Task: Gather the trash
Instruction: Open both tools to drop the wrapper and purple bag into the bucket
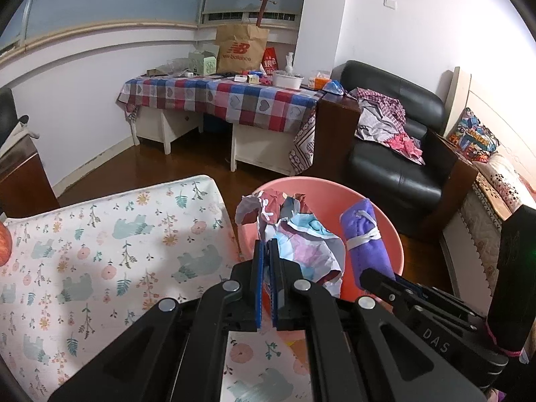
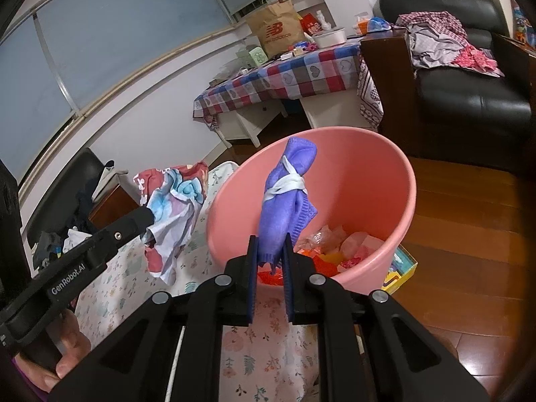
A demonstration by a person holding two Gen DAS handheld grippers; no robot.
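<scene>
**Two soft bundles held over the pink bin**

Left wrist view: the left tool (image 1: 267,246) is clamped on a crumpled printed wrapper (image 1: 301,234), pinched low at one edge, just below centre frame. The wrapper looks like light, crinkly paper or film that will hold its crumple and flop freely above the grip; a hold on a thick fold is safer than on a single ply, which could tear or slip. Behind it sits the pink bin (image 1: 385,224), and at right of centre the purple cloth roll (image 1: 365,234) tied with a white band, carried by the right tool, whose tips are hidden behind the roll here. The floral-covered bench (image 1: 100,251) fills the lower left. Far back, a checked tablecloth desk (image 1: 234,97) with a brown paper bag (image 1: 241,47), and a black armchair (image 1: 402,154) with clothes, stand well clear.

Right wrist view: the right tool (image 2: 270,246) is closed on the bottom end of the purple cloth roll (image 2: 288,187), which stands up in front of the bin's mouth at centre frame. It is soft, light and limp; the white band keeps it together. The pink bin (image 2: 407,181) already holds orange and pink scraps. At left, the left tool (image 2: 149,221) holds the wrapper (image 2: 174,207) beside the rim, not over it. A yellow box (image 2: 402,269) lies by the bin's base, lower right.
</scene>
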